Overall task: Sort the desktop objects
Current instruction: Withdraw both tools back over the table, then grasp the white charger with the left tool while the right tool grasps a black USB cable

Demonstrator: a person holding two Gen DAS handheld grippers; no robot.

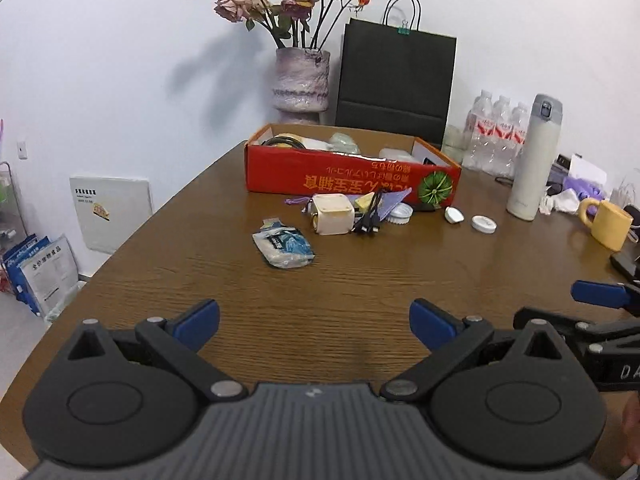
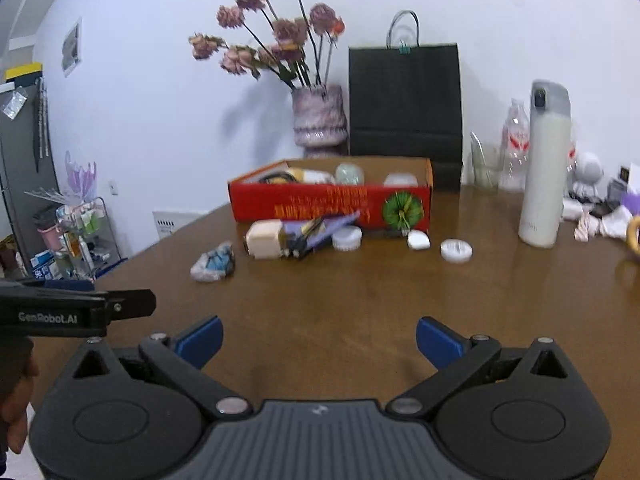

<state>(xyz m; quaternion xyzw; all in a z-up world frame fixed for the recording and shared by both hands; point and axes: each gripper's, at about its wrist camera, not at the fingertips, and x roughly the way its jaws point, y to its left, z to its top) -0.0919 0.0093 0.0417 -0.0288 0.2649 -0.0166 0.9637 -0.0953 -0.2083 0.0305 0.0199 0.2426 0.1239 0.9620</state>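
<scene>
- Jaws of the left gripper (image 1: 314, 320) stand wide apart over the near edge of the tabletop (image 1: 360, 280), with nothing between the blue pads.
- Jaws of the right gripper (image 2: 319, 338) are likewise spread to their full width and hold nothing; only bare wood shows between them.
- Both grippers sit side by side at the near edge, well apart from the objects.
- Toward the far edge lies a red cardboard box (image 1: 344, 176), open-topped, with several items already inside.
- Just in front of the box is a loose cluster: a cream cube-shaped charger (image 1: 332, 214), a black cable (image 1: 370, 220) touching it, a purple pouch (image 1: 390, 202) and a white ribbed lid (image 1: 401, 214).
- A crumpled blue-and-white packet (image 1: 286, 246) lies nearer, left of the cluster.
- Two small white caps (image 1: 484, 224) lie right of the cluster, apart from each other.
- A tall white flask (image 1: 534, 160) stands upright toward the right edge, with a yellow mug (image 1: 608, 222) beside it.
</scene>
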